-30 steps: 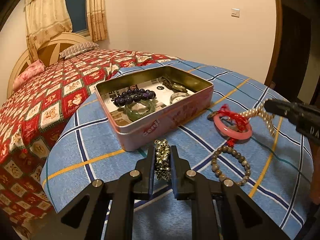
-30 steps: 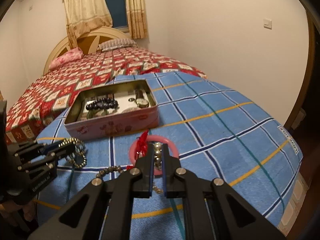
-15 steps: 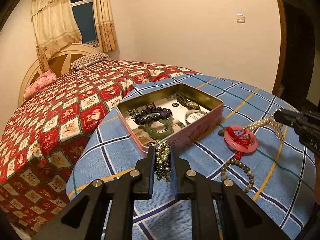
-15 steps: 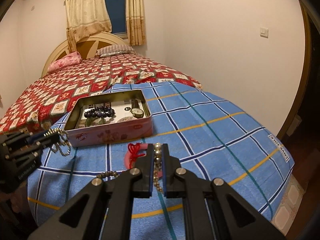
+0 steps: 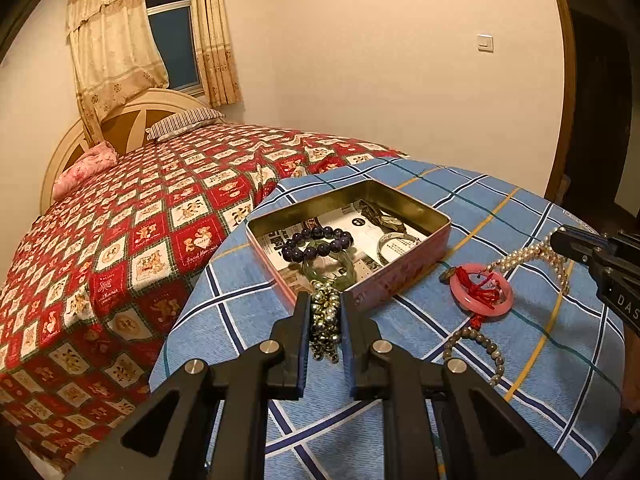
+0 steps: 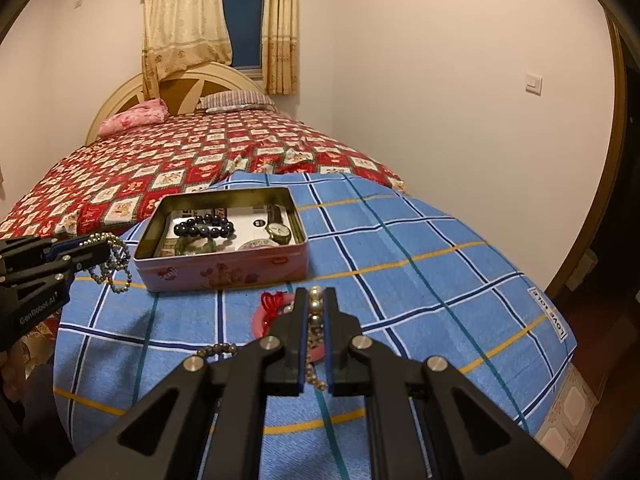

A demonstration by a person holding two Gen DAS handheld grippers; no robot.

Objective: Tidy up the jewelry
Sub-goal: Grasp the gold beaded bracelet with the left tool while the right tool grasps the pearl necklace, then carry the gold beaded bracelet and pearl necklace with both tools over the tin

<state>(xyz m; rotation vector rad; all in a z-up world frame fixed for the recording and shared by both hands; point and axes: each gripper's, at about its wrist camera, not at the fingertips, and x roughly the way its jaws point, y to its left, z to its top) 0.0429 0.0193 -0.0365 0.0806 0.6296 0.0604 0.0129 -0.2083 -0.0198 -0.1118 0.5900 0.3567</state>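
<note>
My left gripper [image 5: 325, 300] is shut on a metallic bead bracelet [image 5: 325, 320], held in the air in front of the pink tin [image 5: 404, 276]; it also shows in the right wrist view [image 6: 94, 252] with the bracelet [image 6: 116, 268] dangling. My right gripper [image 6: 316, 300] is shut on a pearl necklace [image 6: 314, 316], lifted above the table; in the left wrist view [image 5: 560, 240] the pearls [image 5: 524, 256] hang from it. The tin [image 6: 224, 276] holds a dark bead bracelet [image 5: 316, 240], a green bangle [image 5: 332, 268] and a watch [image 6: 279, 233].
A pink bangle with red cord [image 5: 480, 292] and a brown bead bracelet [image 5: 476, 344] lie on the blue checked tablecloth [image 5: 540, 360] right of the tin. A bed with a red quilt [image 5: 140, 240] stands behind and left. A wooden door frame [image 5: 560, 80] is at the right.
Both grippers rose higher above the table with their jewelry. The left gripper's bracelet now hangs in front of the tin's near rim; the tin looks farther below.
</note>
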